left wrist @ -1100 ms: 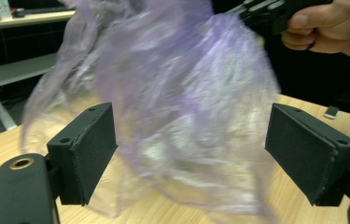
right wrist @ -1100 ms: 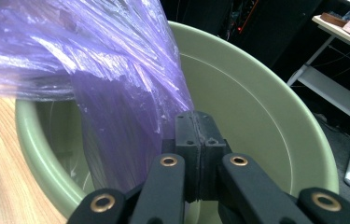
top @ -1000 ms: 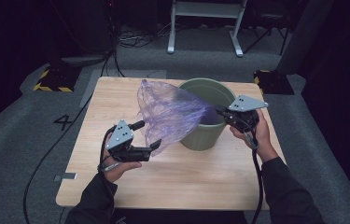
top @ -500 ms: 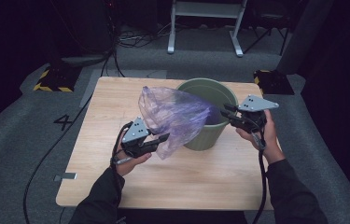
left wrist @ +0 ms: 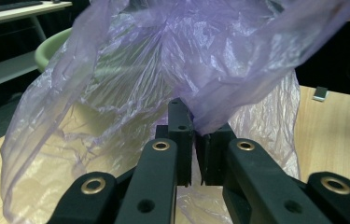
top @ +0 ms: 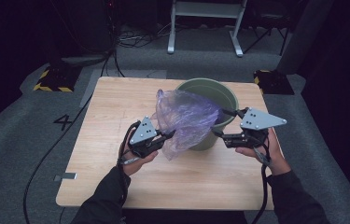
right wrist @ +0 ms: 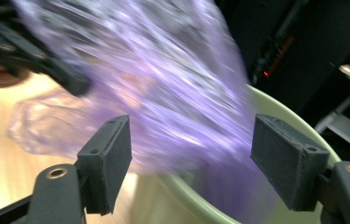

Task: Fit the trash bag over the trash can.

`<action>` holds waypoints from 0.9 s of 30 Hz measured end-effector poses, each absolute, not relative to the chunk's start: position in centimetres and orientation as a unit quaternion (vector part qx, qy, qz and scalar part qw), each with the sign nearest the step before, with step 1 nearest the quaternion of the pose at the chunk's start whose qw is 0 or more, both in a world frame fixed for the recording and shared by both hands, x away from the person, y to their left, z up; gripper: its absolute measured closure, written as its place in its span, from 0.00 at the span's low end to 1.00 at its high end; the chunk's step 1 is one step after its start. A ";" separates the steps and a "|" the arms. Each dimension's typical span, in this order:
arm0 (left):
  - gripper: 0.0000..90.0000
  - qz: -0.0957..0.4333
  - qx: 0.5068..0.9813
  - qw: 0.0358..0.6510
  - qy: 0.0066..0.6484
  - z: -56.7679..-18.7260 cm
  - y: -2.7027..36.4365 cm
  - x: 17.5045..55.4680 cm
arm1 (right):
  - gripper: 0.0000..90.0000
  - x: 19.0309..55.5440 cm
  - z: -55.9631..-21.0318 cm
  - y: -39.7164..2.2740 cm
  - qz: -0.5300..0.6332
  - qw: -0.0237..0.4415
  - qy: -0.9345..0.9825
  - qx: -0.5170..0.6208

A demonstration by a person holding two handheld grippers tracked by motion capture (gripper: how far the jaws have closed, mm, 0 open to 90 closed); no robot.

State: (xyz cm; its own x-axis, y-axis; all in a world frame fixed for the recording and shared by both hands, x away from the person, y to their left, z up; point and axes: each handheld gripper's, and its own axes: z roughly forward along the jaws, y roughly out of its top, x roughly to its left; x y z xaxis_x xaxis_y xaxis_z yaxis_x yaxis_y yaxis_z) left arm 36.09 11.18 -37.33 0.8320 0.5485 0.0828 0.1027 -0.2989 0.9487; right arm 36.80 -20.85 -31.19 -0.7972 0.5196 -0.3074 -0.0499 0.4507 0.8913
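Left gripper (left wrist: 192, 140) jaws just closed, film of purple plastic bag (left wrist: 163, 70) pinched between pads. Right gripper (right wrist: 191, 158) jaws just opened wide, nothing held, bag seen beyond them. Bag draped over near rim of green bucket (top: 219, 95), bucket standing on wooden table (top: 116, 107).

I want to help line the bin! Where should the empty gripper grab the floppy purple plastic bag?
Grab the thin purple plastic bag at its loose edge over the round green bucket's rim, coming from the right gripper's side. The film bunches there, opposite the left gripper's pinch.
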 end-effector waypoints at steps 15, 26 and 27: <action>0.86 0.191 0.789 0.557 0.178 -37.0 8.8 36.0 | 0.80 38.0 -32.3 -18.2 0.447 0.290 0.833 0.150; 0.58 0.201 0.778 0.560 0.201 -36.6 11.2 35.6 | 0.98 38.4 -32.7 -21.2 0.462 0.290 0.817 0.188; 0.56 0.202 0.776 0.561 0.207 -36.6 11.4 35.7 | 0.98 38.4 -32.8 -21.5 0.463 0.289 0.816 0.192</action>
